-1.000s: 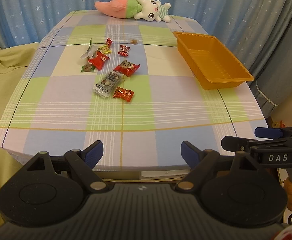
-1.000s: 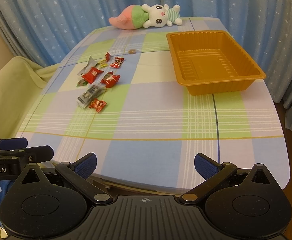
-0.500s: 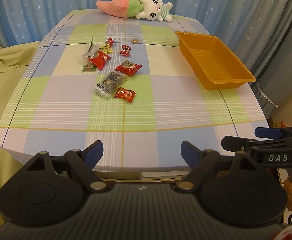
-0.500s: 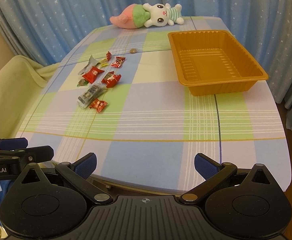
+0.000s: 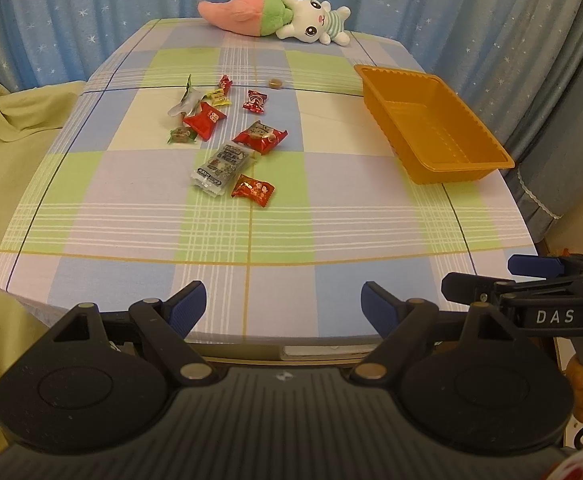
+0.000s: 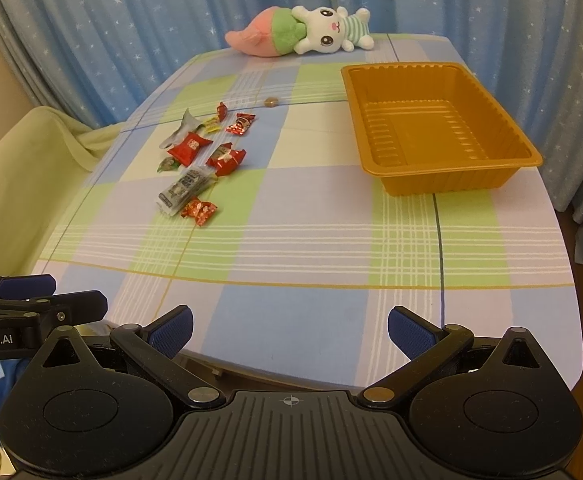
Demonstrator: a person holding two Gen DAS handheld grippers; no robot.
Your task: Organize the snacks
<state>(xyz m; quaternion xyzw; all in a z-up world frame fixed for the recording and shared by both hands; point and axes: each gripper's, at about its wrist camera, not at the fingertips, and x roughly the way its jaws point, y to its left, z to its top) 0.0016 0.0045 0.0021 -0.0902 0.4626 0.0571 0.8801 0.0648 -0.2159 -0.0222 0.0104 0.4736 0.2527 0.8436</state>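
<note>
Crinkly foil and plastic: the snacks (image 5: 227, 136) lie scattered left of centre in the left wrist view, light, slippery, best pinched at a sealed end. The nearest red packet (image 5: 252, 191) looks easiest. Right of them the orange tray (image 5: 463, 168) sits empty. Left gripper (image 5: 283, 300) and right gripper (image 6: 289, 328) both gape wide, holding nothing.

The table cloth (image 5: 131, 208) is checked — soft blue, green, cream and pale purple squares with white and yellow lines. The tray (image 6: 443, 140) is orange. Most snacks (image 5: 227, 136) have red wrappers; one pack (image 5: 221, 166) is silver and see-through. The plush toy (image 6: 303, 32) is pink, green and white. The curtains (image 6: 111, 28) are blue with white stars.
</note>
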